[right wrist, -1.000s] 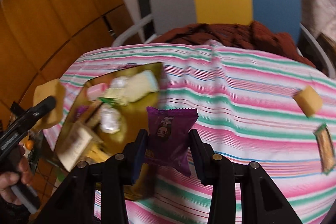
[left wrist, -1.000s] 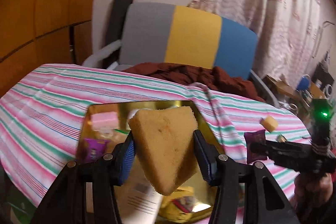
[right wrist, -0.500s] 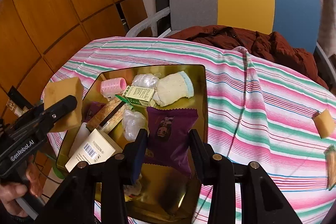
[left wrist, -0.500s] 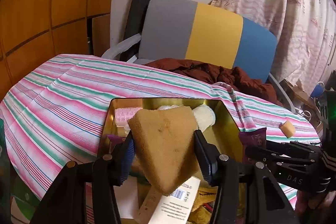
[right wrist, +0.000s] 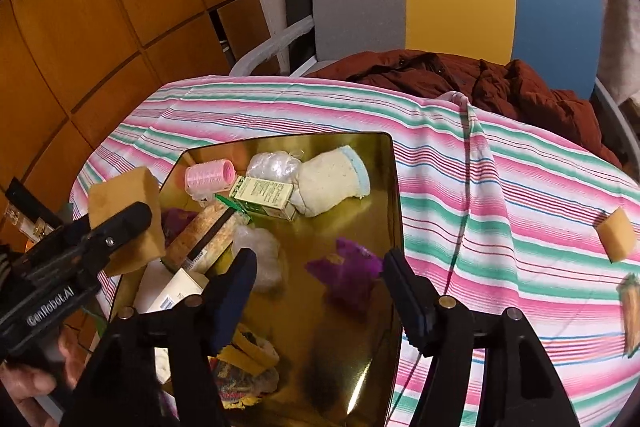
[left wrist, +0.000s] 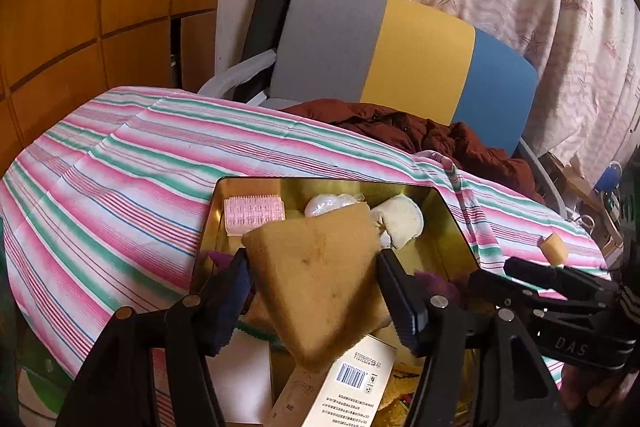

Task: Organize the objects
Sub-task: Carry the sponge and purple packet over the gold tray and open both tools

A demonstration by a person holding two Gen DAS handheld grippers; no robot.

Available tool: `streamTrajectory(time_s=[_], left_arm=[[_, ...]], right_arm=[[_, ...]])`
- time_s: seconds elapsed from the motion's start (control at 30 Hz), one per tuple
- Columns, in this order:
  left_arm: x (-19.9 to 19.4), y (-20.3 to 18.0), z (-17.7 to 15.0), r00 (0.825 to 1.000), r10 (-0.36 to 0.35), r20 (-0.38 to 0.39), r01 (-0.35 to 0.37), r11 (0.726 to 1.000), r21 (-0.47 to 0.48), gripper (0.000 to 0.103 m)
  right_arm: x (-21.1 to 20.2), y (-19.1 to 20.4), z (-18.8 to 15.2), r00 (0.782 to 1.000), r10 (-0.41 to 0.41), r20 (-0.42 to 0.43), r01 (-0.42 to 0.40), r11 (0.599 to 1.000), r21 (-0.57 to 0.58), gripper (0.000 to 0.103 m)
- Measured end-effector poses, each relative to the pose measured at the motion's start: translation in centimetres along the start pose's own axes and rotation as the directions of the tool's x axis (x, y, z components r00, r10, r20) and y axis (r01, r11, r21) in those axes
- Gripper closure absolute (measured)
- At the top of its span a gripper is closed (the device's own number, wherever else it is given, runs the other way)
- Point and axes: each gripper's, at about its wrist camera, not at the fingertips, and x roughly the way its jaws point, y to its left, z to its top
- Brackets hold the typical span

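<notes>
Item 1. Left gripper (left wrist: 314,291): jaws clamped on a tan wedge sponge (left wrist: 316,283), broad edge toward 12 o'clock, point toward 6 o'clock. The sponge hangs over the near-left part of the gold tray (right wrist: 394,187), clear of the contents below.

Item 2. Right gripper (right wrist: 318,287): jaws spread wide, nothing between them. Poised over the tray's bare right half.

Item 3. Purple snack packet (right wrist: 346,269): blurred, below and between the right jaws, over or on the tray floor; which of the two cannot be told.

Item 4. Tray contents, right wrist view: pink hair roller (right wrist: 210,177) at 10 o'clock, clear plastic bundle (right wrist: 274,165) at 11, cream sock (right wrist: 334,185) at 12, green-and-white carton (right wrist: 264,197) in the middle, cork-patterned tube (right wrist: 204,239) at 9, barcoded white box (right wrist: 176,293) at 8.

Item 5. Striped surface (right wrist: 500,187): a small sponge cube (right wrist: 618,235) at 3 o'clock and an orange sachet (right wrist: 632,307) at 4, both well apart from the tray.

Governing relation: the wedge sponge sits directly above the tray, so releasing it likely needs only a short lowering. The loose items lie to the right; the right gripper, unloaded and nearer, is the better candidate to fetch them. Crowding under the left gripper could leave the sponge perched on the boxes.
</notes>
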Motion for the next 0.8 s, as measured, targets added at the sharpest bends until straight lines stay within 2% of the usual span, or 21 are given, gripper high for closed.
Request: streamTrajectory(time_s=[0.13, 0.2, 0.27, 0.33, 0.37, 0.43, 0.6, 0.8], left_arm=[[-0.5, 0.5, -0.2, 1.0, 0.01, 0.007, -0.01, 1.0, -0.017, 0.039], [-0.8, 0.7, -0.4, 1.0, 0.017, 0.009, -0.017, 1.0, -0.023, 0.038], [-1.0, 0.7, -0.7, 1.0, 0.02, 0.009, -0.02, 1.0, -0.016, 0.038], [-1.1, 0.6, -0.8, 1.0, 0.016, 0.007, -0.016, 1.0, -0.01, 0.035], [-1.3, 0.4, -0.8, 1.0, 0.009, 0.009, -0.009, 1.0, -0.006, 0.029], [-1.6, 0.2, -0.8, 1.0, 0.004, 0.023, -0.004, 1.0, 0.005, 0.024], [-2.0, -0.2, -0.5, 1.0, 0.002, 0.03, -0.003, 1.0, 0.013, 0.022], [-3.0, -1.4, -0.6, 0.998, -0.022, 0.066, 0.017, 0.997, 0.069, 0.018]], right_arm=[[-0.5, 0.2, -0.7, 1.0, -0.022, 0.01, 0.022, 1.0, -0.011, 0.025], [-0.9, 0.5, -1.0, 0.999, -0.037, 0.02, 0.037, 0.999, -0.026, 0.023], [-1.4, 0.9, -1.3, 0.998, -0.049, 0.035, 0.05, 0.998, -0.043, 0.015], [-1.9, 1.4, -1.6, 0.997, -0.057, 0.051, 0.06, 0.996, -0.06, 0.011], [-2.1, 1.5, -1.6, 0.997, -0.059, 0.056, 0.063, 0.996, -0.064, 0.01], [-2.5, 1.9, -1.8, 0.996, -0.063, 0.067, 0.068, 0.995, -0.072, 0.008], [-3.3, 2.2, -2.4, 0.994, -0.072, 0.083, 0.079, 0.993, -0.083, 0.006], [-3.5, 2.1, -3.0, 0.994, -0.071, 0.081, 0.077, 0.994, -0.074, 0.002]])
